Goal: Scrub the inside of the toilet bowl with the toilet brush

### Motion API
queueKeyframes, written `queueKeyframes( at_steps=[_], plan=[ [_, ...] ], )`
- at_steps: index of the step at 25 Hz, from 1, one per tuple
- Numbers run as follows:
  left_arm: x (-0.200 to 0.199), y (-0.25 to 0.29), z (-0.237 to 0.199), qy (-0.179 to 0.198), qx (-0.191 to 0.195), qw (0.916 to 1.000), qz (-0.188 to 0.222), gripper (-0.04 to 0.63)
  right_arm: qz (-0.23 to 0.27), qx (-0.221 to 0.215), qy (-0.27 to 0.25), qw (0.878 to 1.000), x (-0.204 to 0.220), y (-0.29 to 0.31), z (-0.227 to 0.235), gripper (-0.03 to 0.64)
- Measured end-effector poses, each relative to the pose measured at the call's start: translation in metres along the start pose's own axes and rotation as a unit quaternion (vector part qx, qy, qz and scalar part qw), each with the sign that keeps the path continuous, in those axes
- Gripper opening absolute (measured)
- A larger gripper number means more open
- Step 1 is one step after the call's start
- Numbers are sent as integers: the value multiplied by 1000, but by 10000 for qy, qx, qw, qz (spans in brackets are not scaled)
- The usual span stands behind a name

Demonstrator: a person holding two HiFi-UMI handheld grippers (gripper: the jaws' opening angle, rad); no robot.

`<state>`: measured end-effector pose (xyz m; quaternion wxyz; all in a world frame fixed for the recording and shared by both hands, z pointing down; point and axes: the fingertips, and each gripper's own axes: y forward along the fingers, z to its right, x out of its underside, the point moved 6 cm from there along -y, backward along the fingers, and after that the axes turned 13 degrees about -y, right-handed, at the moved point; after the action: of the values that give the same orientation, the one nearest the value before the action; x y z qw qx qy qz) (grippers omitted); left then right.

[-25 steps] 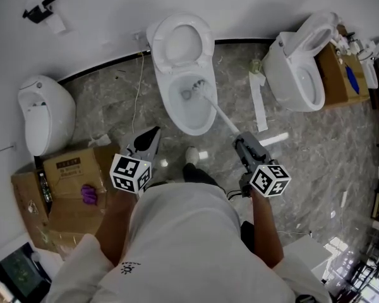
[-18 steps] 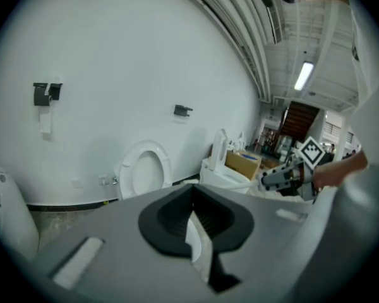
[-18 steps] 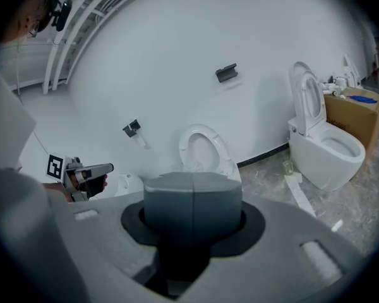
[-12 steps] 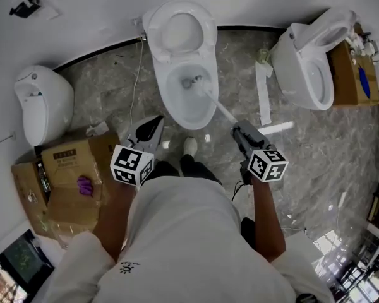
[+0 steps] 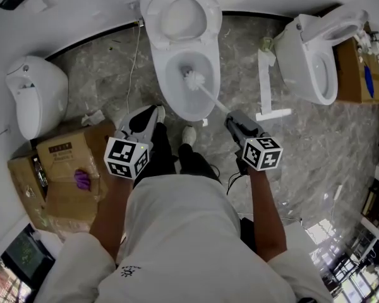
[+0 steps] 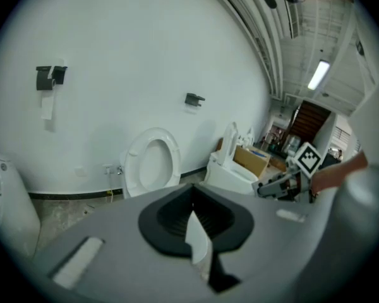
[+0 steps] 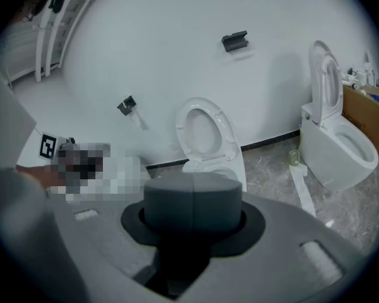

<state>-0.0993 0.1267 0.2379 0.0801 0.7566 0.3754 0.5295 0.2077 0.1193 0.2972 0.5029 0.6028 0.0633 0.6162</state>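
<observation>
The white toilet (image 5: 210, 74) stands at the top middle with its seat and lid (image 5: 181, 17) raised. The toilet brush (image 5: 193, 79) has its white bristle head inside the bowl, and its white handle slants down to the right. My right gripper (image 5: 230, 118) is shut on the handle's lower end, just off the bowl's front right rim. My left gripper (image 5: 152, 113) hangs left of the bowl's front, jaws together and apart from the toilet. In the left gripper view the raised seat (image 6: 148, 166) shows ahead; the right gripper view also shows the raised seat (image 7: 205, 131).
A second white toilet (image 5: 309, 62) stands at the right, next to a cardboard box (image 5: 350, 68). A white fixture (image 5: 28, 100) and cardboard boxes (image 5: 63, 169) stand at the left. White strips (image 5: 263, 84) lie on the marble floor. A person's shoes (image 5: 189, 135) stand at the bowl's front.
The person has stepped nearer the toilet, and both grippers have come closer to the bowl's front. The brush head stays inside the bowl, shifted a little toward its middle.
</observation>
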Motion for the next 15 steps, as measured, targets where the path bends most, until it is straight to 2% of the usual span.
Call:
queueKeyframes(
  at_steps=[7,15],
  plan=[
    [3,44,-28,226,425,9983,-329,-6,-322,197,286,9989,8,52,3,146],
    [11,90,-57,352,666,9956,-555,-6,-744,294,29,9968,13,111,20,146]
  ],
)
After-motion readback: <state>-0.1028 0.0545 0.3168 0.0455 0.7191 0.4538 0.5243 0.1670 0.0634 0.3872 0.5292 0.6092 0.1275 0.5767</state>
